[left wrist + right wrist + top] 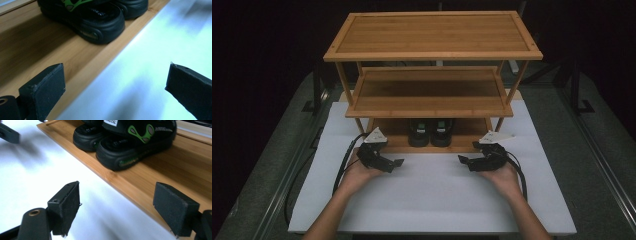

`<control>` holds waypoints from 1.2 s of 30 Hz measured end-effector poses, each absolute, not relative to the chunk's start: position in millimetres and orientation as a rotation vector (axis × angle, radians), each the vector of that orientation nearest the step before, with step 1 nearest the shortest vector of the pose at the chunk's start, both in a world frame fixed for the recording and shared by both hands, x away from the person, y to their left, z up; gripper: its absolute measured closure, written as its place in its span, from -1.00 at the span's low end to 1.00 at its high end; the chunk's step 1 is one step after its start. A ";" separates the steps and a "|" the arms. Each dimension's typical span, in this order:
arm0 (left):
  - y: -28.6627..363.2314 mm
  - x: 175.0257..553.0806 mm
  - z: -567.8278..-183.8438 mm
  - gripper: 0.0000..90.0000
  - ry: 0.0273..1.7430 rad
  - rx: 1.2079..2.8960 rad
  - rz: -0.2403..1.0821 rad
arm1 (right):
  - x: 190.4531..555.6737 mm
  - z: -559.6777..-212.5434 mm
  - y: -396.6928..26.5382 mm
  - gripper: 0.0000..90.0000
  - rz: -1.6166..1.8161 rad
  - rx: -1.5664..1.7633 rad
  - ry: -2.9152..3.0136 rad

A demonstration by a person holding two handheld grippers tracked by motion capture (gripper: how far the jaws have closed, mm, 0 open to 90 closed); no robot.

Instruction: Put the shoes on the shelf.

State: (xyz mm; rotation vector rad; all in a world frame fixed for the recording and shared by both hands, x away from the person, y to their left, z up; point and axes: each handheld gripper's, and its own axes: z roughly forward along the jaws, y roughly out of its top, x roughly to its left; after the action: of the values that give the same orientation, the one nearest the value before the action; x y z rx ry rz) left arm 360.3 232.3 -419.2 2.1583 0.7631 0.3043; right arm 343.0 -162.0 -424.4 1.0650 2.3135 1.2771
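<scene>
A pair of black sandals (429, 133) with green trim stands side by side on the bottom shelf of a three-tier bamboo rack (432, 52). In the left gripper view the sandals (100, 22) lie up and left of my left gripper (115, 82), whose jaws stand wide apart over the shelf's front edge and the white mat. My left gripper (395, 164) points right, toward the middle. My right gripper (463, 161) points left, open and empty. In the right gripper view the sandals (130, 145) sit beyond my right gripper (120, 205). Nothing is between either pair of jaws.
The rack's bottom shelf (160, 180) rests on a white mat (432, 200) covering the table. Black cables (343, 165) trail back from both grippers. A jaw of the left gripper (8, 133) shows far off in the right gripper view. Dark floor surrounds the table.
</scene>
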 end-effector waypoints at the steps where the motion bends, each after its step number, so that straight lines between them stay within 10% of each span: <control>1: 235.9 355.8 -418.4 -0.96 0.762 2.156 0.310 | 340.5 -424.3 -164.8 -0.56 1.269 1.072 2.310; 36: 353.9 253.0 -446.4 -1.00 0.998 2.207 0.473 | 239.4 -452.9 -278.9 -0.98 1.023 1.375 2.217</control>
State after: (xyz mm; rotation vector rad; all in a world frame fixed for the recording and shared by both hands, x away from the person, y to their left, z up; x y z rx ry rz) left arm 253.0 353.9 -446.4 2.2066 0.9981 0.4730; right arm 239.4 -278.9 -452.9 1.3752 2.2173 1.0235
